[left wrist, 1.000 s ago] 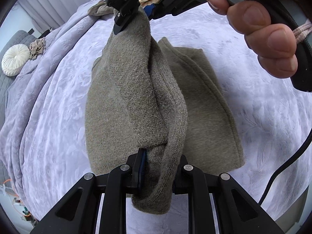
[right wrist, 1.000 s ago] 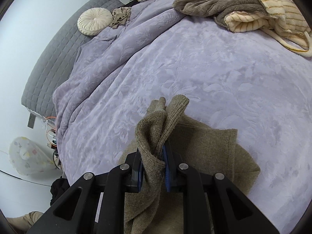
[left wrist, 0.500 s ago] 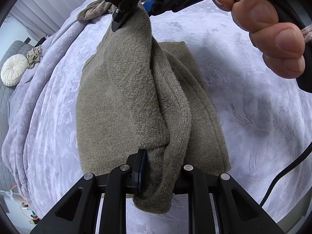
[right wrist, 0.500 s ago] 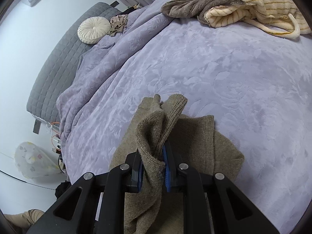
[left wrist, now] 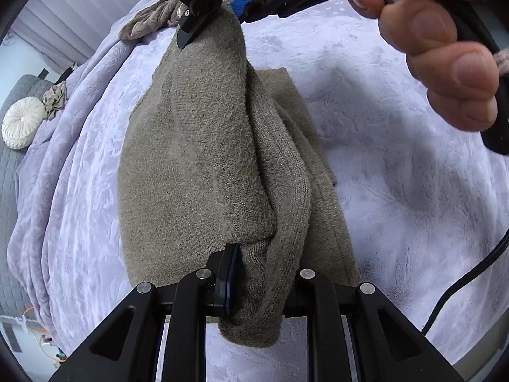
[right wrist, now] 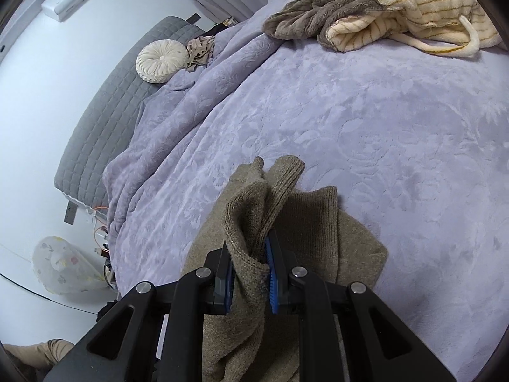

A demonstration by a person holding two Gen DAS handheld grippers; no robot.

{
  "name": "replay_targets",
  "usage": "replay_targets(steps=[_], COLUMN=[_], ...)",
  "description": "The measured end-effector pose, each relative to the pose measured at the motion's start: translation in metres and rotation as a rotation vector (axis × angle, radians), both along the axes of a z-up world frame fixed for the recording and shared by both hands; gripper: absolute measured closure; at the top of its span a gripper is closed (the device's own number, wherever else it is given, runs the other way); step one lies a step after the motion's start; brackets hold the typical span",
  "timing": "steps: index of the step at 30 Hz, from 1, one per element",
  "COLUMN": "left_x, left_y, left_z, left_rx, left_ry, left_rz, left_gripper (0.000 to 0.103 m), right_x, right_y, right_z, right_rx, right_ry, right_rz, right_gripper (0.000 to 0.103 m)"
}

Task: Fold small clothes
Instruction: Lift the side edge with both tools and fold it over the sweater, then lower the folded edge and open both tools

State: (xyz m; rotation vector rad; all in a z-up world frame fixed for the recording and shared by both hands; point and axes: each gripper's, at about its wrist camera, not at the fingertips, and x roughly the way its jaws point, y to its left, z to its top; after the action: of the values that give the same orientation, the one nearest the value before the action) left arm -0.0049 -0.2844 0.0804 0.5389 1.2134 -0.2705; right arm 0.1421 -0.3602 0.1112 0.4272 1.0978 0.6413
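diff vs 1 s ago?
Both tongs have carried the lifted edge of the olive knit farther over its lower layer, covering more of it. Nothing taken or released: left tongs and right tongs stay clamped on it. Fleece pile and round cushion unmoved.

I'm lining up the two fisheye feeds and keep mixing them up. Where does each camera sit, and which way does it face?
Left wrist: sits on the left gripper, facing along its fingers across the olive knit garment towards the right gripper and the person's right hand.
Right wrist: sits on the right gripper, facing over the lavender bedspread towards the grey headboard and the striped fleece pile; only its own fingers show.
Shared: the garment, bedspread and round cream cushion.
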Motion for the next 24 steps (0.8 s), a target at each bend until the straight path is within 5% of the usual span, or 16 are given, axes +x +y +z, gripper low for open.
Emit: replay_targets(steps=[18,21,23,24], left_x=[-0.008,-0.007,-0.006,-0.004], left_y=[-0.022,-0.018,-0.015,-0.012], left_z=[-0.025,-0.019,-0.015,-0.013], left_rx=[0.060,0.003,-0.012,-0.021], left_ry=[-0.002,0.031,0.027,0.026], left_rz=[-0.045,-0.041,-0.031,-0.025], left_gripper=[0.079,0.053,0.042,0.035], right_x=[0.006,0.007,0.007,0.007], right_y=[-0.032,-0.032,-0.034,-0.036], right_z=[-0.072,-0.075,-0.075,-0.074], right_rx=[-0.007,-0.041,-0.053,-0.043], right_ry=[0.101,0.114,0.130,0.137], right_rz=[-0.082,-0.106,-0.120,-0.129], right_gripper=[0.083,0.075,0.055,0.053])
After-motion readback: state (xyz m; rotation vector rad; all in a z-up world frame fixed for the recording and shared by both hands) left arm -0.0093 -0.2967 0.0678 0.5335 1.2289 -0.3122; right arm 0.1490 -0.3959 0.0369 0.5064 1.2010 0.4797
